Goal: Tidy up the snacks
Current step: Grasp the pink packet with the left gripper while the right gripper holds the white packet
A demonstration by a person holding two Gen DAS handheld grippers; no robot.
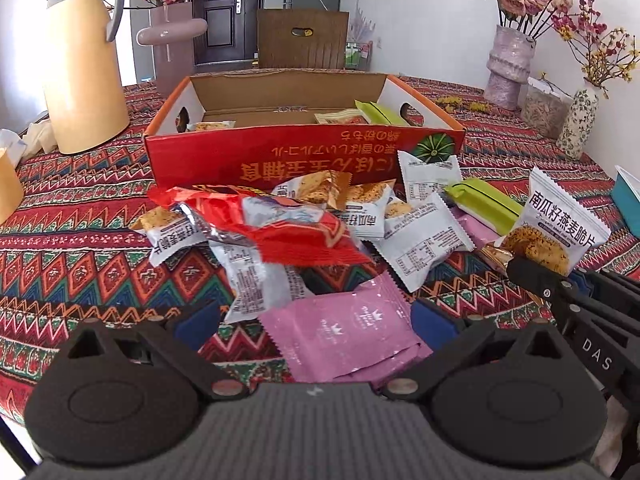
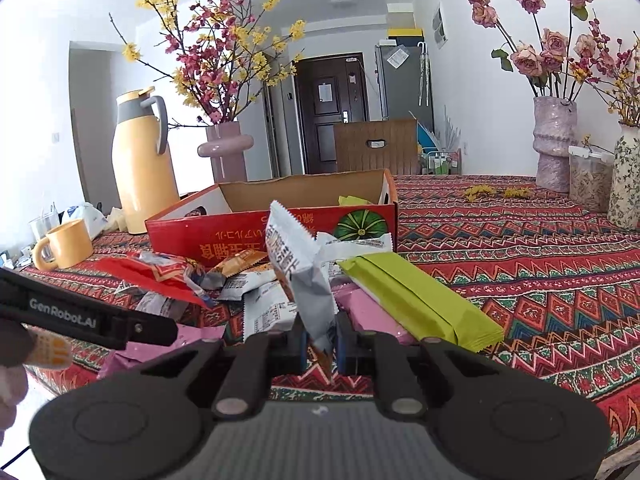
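Right gripper [image 2: 322,344], bottom centre of its own view: jaws clenched on the lower end of a white oat-crisp packet [image 2: 304,280], which stands upright between the blue pads and blocks part of the view toward the box. In the left wrist view the same packet [image 1: 556,228] shows at right, held by the dark fingers coming in from the right edge.

Left gripper [image 1: 316,320], lower centre of its view: jaws spread wide, nothing pinched. A pink packet [image 1: 340,336] lies flat on the cloth between the fingers; contact with the pads cannot be told.

Snack pile sits mid-frame on the patterned tablecloth [image 1: 80,248], just in front of the red cardboard box [image 1: 280,152]. In the pile: a crumpled red wrapper [image 1: 288,228] lying over several white packets, a green bar packet [image 1: 484,204] to the right of centre, more pink packets under it. The pile touches the box's near wall.

Inside the box, toward its right end, a green packet and a beige one; one small packet at its left end.

Surroundings: yellow thermos jug [image 1: 80,64] upper left, pink vase with blossom branches [image 1: 176,40] behind the box, textured vase with dried roses [image 1: 508,60] upper right, floral vase [image 1: 578,120] beside it. A yellow mug [image 2: 66,244] stands at the left edge of the right wrist view.
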